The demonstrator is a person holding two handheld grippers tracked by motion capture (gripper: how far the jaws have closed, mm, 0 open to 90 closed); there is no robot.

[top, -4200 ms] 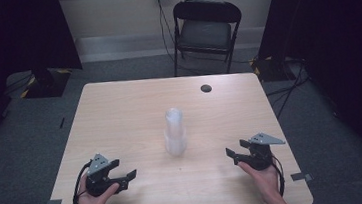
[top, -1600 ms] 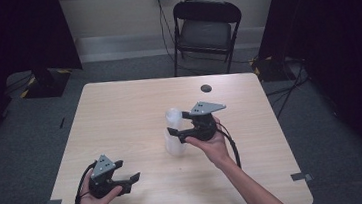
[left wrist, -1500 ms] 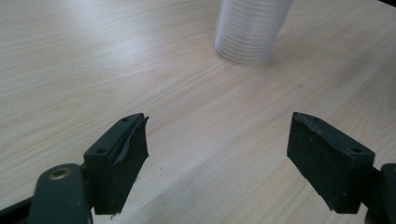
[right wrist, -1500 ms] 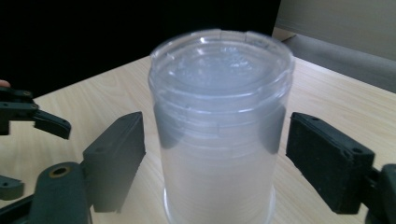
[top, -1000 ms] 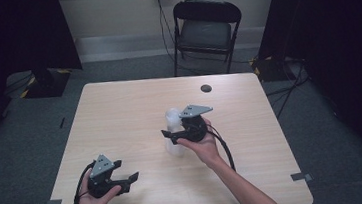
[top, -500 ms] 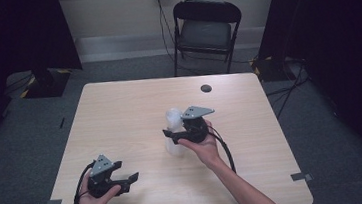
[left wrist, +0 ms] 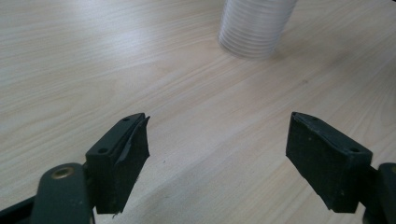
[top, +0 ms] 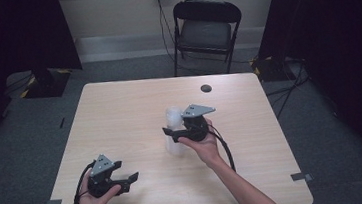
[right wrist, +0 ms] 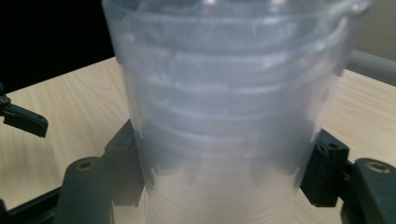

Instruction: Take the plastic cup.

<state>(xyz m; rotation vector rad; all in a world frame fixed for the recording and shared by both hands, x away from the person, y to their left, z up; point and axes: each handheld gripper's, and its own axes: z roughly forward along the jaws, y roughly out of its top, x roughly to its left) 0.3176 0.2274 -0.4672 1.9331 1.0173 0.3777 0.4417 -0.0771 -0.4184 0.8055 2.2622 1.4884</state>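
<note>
A stack of clear plastic cups (top: 173, 117) stands upright in the middle of the wooden table (top: 120, 113). My right gripper (top: 173, 134) reaches it from the right; its jaws have just been closing, and they now press on both sides of the stack. In the right gripper view the cups (right wrist: 224, 116) stand between the two black jaws of that gripper (right wrist: 224, 172). My left gripper (top: 127, 171) rests near the front left of the table, open with nothing in it. In the left gripper view its own jaws (left wrist: 233, 158) stand wide apart, with the cup stack's base (left wrist: 254, 25) farther off.
A small black disc (top: 206, 88) lies near the table's far edge. A black folding chair (top: 206, 24) stands behind the table. Dark curtains hang at both sides. Bare wood lies to the left of the cups.
The right gripper's jaws have drawn in around the cup stack. Both hands have stayed in place, and the stack still stands where it was.
</note>
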